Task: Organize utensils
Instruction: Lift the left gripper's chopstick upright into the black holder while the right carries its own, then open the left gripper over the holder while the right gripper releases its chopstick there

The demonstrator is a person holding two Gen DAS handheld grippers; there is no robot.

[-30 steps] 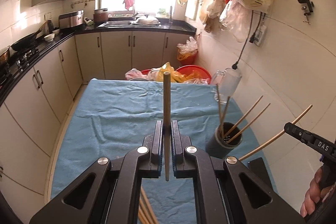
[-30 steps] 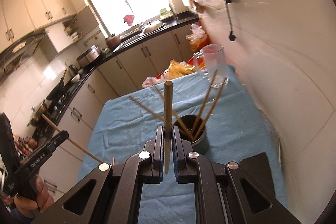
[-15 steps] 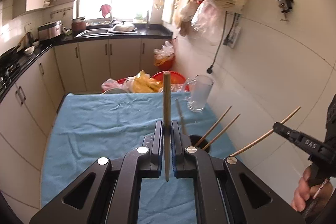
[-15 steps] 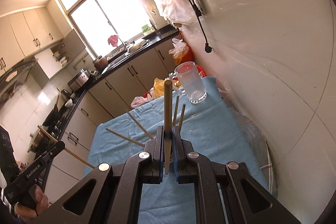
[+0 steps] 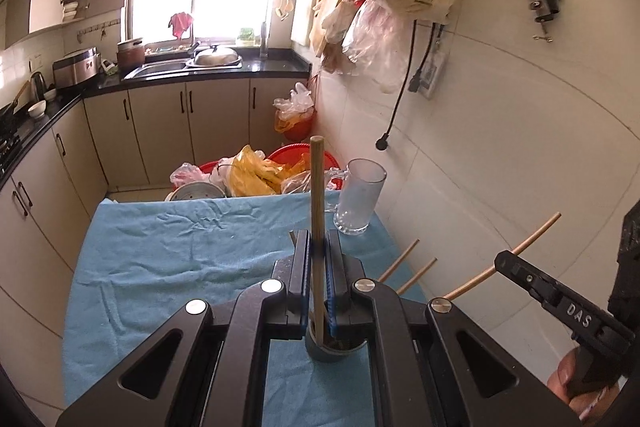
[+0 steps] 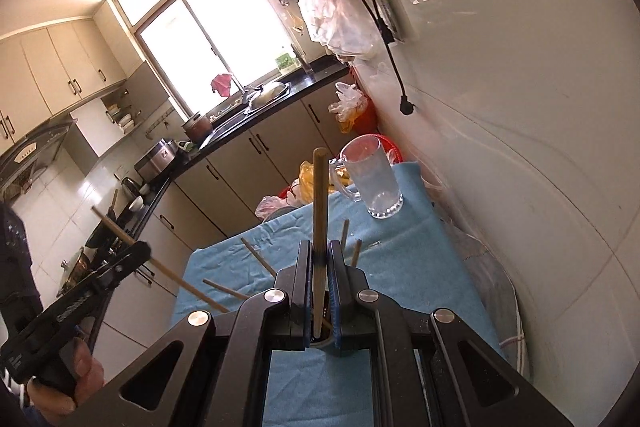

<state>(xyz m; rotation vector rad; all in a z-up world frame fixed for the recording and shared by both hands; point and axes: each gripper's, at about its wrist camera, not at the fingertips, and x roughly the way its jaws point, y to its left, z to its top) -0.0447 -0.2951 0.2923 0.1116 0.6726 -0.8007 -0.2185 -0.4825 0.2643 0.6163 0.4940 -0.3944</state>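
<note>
My left gripper (image 5: 318,247) is shut on a wooden chopstick (image 5: 317,195) held upright, its lower end over the dark round holder (image 5: 334,349) just below the jaws. Two chopsticks (image 5: 404,269) lean out of the holder to the right. My right gripper (image 6: 320,255) is shut on another chopstick (image 6: 319,203), also upright, its lower end at the holder's mouth (image 6: 328,341). Several chopsticks (image 6: 224,289) lean out of the holder. Each gripper shows in the other's view, the right one (image 5: 520,269) and the left one (image 6: 120,259).
A blue cloth (image 5: 180,251) covers the table. A clear glass mug (image 5: 358,199) stands at the far right corner, close to the tiled wall (image 5: 500,147). Red basins with plastic bags (image 5: 260,173) sit behind the table. Kitchen cabinets (image 5: 160,131) run along the back and left.
Both grippers have moved in over the holder, which now lies right under the jaws. The views have tilted up and the mug has come closer. Both stay shut on their chopsticks.
</note>
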